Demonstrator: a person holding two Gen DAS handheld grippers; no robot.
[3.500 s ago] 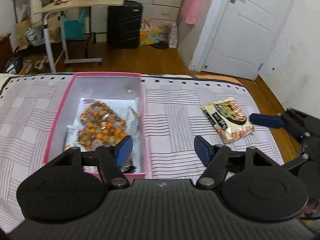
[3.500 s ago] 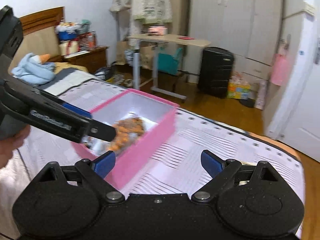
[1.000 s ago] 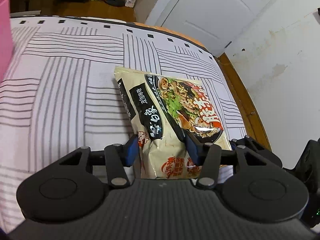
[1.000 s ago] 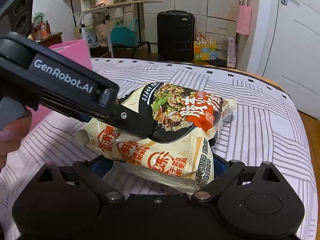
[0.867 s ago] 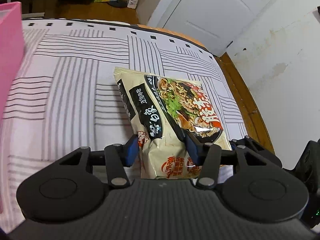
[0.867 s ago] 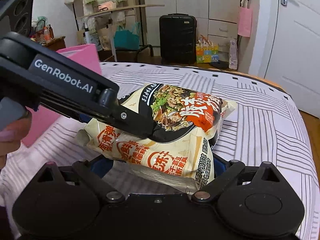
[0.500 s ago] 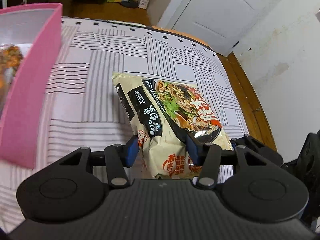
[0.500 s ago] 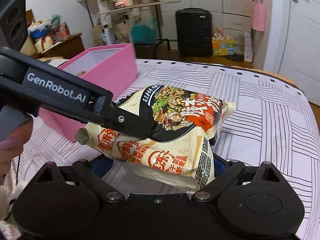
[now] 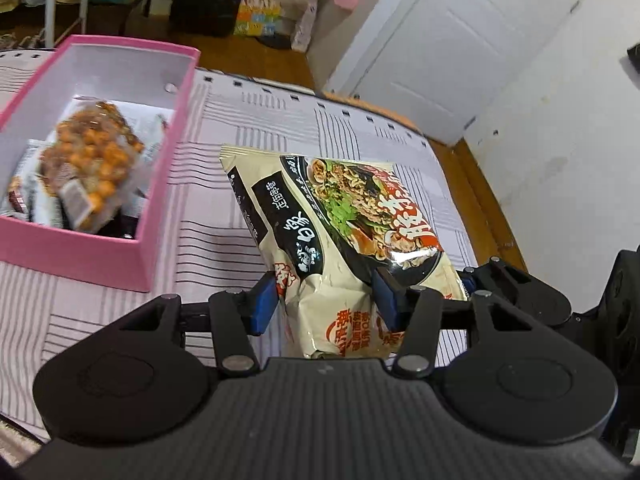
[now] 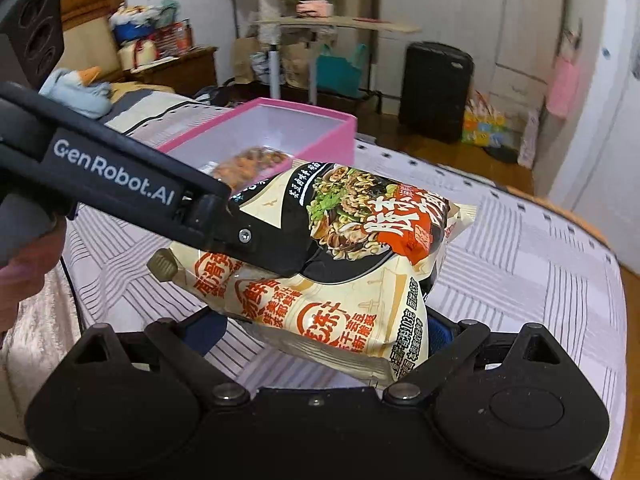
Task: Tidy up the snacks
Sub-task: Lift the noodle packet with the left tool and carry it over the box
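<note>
A beige noodle packet [image 9: 340,216] with a black-and-red picture hangs in the air over the striped bed. My left gripper [image 9: 324,302] is shut on its near end, the blue pads pinching the crumpled foil. In the right wrist view that gripper's black finger [image 10: 256,240] lies across the noodle packet [image 10: 360,240]. My right gripper [image 10: 326,332] stands wide open around the packet's near end; I see no pad pressing on it. The pink box [image 9: 72,256] sits to the left, apart from the packet, with a bag of orange snacks [image 9: 92,160] inside.
The striped bed cover [image 9: 208,248] ends at the right, where wooden floor and a white door [image 9: 432,60] follow. A black suitcase [image 10: 436,88] and a rolling table [image 10: 336,24] stand behind the pink box [image 10: 332,148]. A person's hand [image 10: 24,280] holds the left gripper.
Both grippers have risen with the packet and moved left, so the pink box has come into view. A few seconds ago the packet lay on the bed and both grippers were empty.
</note>
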